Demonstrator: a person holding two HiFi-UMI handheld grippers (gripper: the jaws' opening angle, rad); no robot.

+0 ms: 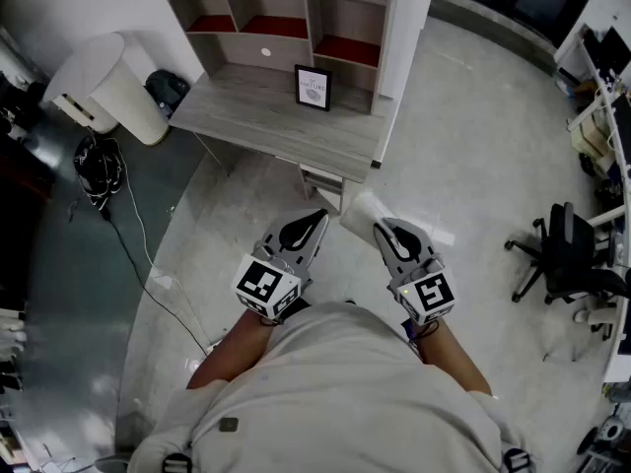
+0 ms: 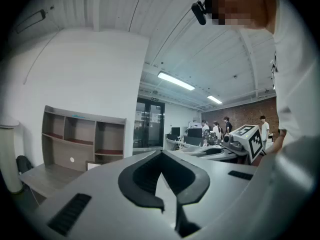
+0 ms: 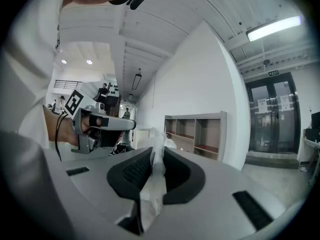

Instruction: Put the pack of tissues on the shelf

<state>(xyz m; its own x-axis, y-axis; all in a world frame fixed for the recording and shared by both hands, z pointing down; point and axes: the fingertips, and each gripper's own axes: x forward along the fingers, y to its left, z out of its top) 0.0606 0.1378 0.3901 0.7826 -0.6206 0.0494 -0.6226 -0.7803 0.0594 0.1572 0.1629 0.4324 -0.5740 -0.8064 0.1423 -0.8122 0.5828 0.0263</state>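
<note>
Seen from the head view, the pack of tissues (image 1: 360, 215) juts white ahead of the right tongs (image 1: 381, 229), short of the desk (image 1: 266, 116) and shelf (image 1: 286, 18). Only the right gripper view shows its crinkled, translucent wrapper pinched between the pads. The left tongs (image 2: 160, 154), alongside, are closed on nothing.

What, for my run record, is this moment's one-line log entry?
right hand-held gripper: shut on white soft tissue pack | left hand-held gripper: shut, empty | grey wooden shelf: ahead, unreached
</note>
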